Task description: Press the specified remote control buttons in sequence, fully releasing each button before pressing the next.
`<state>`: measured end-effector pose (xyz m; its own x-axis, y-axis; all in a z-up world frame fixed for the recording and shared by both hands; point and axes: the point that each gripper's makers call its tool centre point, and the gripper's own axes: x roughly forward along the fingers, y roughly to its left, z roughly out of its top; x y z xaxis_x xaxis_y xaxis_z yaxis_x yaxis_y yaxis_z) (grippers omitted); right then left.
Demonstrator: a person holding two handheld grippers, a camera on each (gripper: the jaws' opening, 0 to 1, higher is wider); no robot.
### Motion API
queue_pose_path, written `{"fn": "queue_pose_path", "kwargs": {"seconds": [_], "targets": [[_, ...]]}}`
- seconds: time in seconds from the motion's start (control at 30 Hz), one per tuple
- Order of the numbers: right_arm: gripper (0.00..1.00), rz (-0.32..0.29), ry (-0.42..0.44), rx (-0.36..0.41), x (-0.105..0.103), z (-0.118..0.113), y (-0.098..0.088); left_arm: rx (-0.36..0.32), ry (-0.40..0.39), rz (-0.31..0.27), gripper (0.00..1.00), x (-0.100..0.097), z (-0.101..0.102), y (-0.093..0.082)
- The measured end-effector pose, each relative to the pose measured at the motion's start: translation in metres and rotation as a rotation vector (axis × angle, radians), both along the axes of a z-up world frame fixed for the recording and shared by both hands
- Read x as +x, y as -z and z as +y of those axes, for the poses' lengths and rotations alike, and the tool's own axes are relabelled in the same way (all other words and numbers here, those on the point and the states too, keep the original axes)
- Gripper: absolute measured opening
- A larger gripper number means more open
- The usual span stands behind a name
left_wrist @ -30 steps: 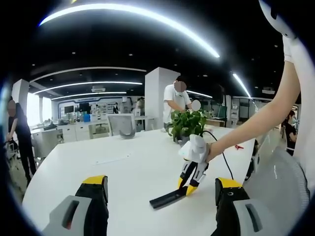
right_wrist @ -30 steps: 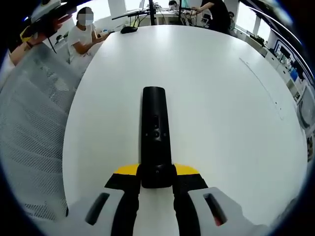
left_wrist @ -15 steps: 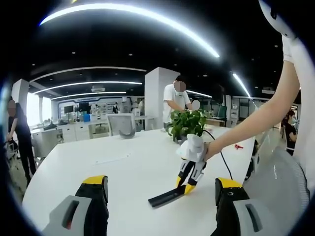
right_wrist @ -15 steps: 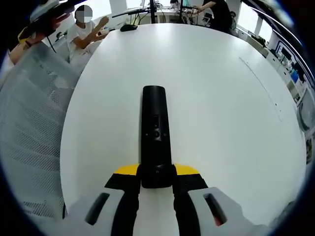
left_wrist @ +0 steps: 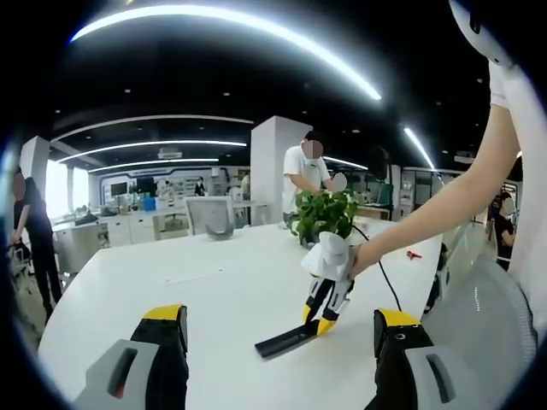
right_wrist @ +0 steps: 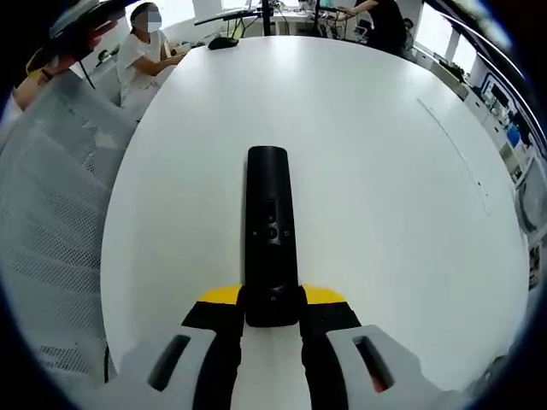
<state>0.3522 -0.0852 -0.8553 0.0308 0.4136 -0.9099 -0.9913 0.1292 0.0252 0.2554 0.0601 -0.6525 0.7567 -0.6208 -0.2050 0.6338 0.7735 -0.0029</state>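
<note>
Remote [right_wrist: 267, 231] sits clamped, seemingly, between right tool [right_wrist: 272, 306] jaws over table [right_wrist: 385, 196].

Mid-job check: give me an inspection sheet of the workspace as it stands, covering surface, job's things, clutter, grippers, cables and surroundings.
Surface: white table, large and rounded.
Job's things: black remote control, near end clamped, buttons facing up.
Clutter: potted plant at the far side of the table.
Grippers: right gripper shut on the remote control, also seen from the left gripper view; left gripper open, holding nothing, away from the remote.
Cables: thin black cable running by the right hand.
Surroundings: open office, white mesh chair beside the table, people standing and seated in the background.
</note>
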Motion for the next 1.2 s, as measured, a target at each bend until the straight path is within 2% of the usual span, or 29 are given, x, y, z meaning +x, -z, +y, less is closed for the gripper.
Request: {"fn": "queue_pose_path", "kwargs": {"seconds": [1.2], "targets": [[0.24,0.009,-0.010,-0.010,0.014,0.000,0.001,0.016,0.006,0.013,0.95,0.000,0.000,0.005]]}}
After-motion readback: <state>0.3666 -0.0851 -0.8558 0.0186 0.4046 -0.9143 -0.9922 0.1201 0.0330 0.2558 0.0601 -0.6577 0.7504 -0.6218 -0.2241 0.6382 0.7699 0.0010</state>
